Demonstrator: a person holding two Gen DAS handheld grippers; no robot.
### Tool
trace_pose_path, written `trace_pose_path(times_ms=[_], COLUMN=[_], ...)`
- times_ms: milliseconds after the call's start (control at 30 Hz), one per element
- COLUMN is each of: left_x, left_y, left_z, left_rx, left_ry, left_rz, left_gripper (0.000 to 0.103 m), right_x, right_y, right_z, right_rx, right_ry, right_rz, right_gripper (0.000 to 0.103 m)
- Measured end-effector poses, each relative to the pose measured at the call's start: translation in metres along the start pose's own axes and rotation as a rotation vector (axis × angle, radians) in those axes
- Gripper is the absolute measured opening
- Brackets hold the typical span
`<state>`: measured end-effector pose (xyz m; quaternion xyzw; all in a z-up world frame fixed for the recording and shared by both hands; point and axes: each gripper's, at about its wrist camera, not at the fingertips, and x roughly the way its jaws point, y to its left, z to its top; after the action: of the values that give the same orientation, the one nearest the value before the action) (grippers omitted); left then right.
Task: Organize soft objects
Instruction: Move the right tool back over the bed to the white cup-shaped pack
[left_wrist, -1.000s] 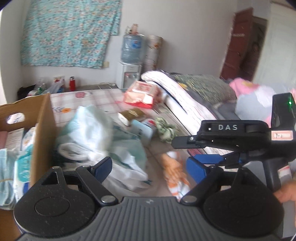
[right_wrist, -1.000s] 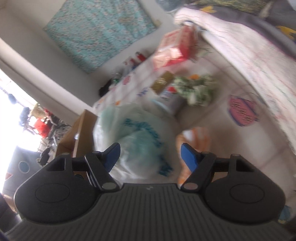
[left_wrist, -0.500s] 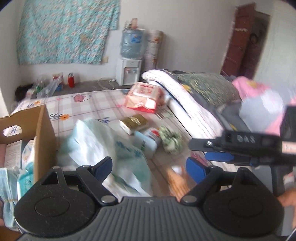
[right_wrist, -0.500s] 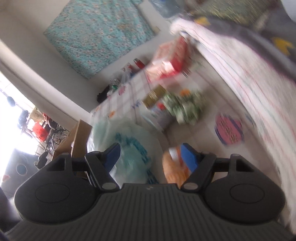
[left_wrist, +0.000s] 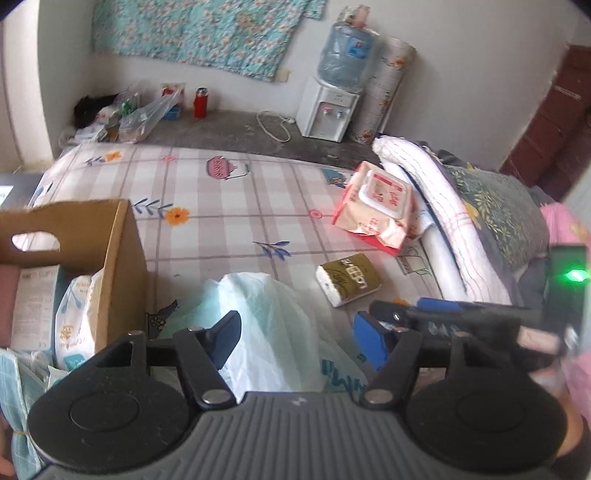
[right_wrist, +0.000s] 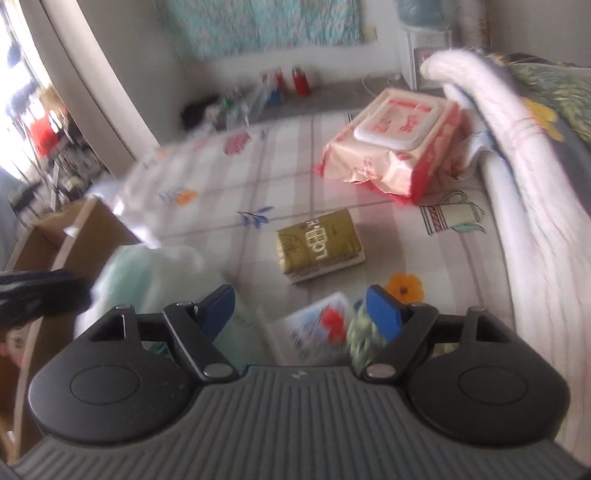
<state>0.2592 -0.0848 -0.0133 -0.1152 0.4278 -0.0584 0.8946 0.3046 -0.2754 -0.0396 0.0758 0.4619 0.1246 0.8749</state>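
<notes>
My left gripper (left_wrist: 295, 341) hangs over the bed (left_wrist: 229, 206), and its jaws are closing from a wide gap. A pale green plastic bag (left_wrist: 269, 321) bulges up between the blue pads, but the pads do not press on it, so I hold nothing there. My right gripper (right_wrist: 301, 308) is above the same bed and its jaws are opening; below the gap lie a small white packet with red print (right_wrist: 317, 328) and a crumpled green cloth (right_wrist: 360, 332), both blurred and neither of them gripped.

I take the gold tissue pack (left_wrist: 349, 278) as my landmark. It lies flat on the checked sheet. Beyond it, towards the wall and close to the rolled white quilt (left_wrist: 443, 206), sits the pink wet-wipe pack (left_wrist: 375, 205) with its white lid facing up, well apart from the gold pack. On the near side of the gold pack, towards my left jaws, is the green bag, which reaches almost to the cardboard box (left_wrist: 114, 266). The box stands on the far side of the bag from the gold pack, at the bed's edge, and already holds several soft packs; one white pack with blue print (left_wrist: 75, 314) leans against its inner wall. On the near side of the gold pack in the right wrist view are the white packet and the green cloth, just beside each other, with an orange flower printed on the sheet next to them.

In the left wrist view my right gripper's black body shows just to the right of my left pads.
</notes>
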Motion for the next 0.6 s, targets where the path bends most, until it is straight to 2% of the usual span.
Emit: trace_pose_path(times_ms=[100, 233, 333, 433, 600], left_x=[0.0, -0.002, -0.004, -0.005, -0.008], left_y=[0.007, 0.011, 0.013, 0.015, 0.016], left_z=[-0.002, -0.003, -0.003, -0.006, -0.013], left_rx=[-0.007, 0.0, -0.004, -0.005, -0.027], left_ry=[-0.015, -0.027, -0.042, -0.043, -0.026], left_rz=[0.01, 0.025, 0.028, 0.032, 0.024], left_gripper=[0.068, 0.068, 0.068, 0.068, 0.068], right_x=[0.015, 0.003, -0.009, -0.008, 0.023], right_y=[-0.005, -0.009, -0.004, 0.006, 0.014], right_z=[0.011, 0.005, -0.009, -0.017, -0.011], right_rx=[0.047, 0.052, -0.04, -0.155, -0.268], right_ry=[0.014, -0.022, -0.017, 0.025, 0.134], right_rz=[0.006, 0.063, 0.061, 0.034, -0.006], right_gripper=[0.078, 0.078, 0.078, 0.078, 0.078])
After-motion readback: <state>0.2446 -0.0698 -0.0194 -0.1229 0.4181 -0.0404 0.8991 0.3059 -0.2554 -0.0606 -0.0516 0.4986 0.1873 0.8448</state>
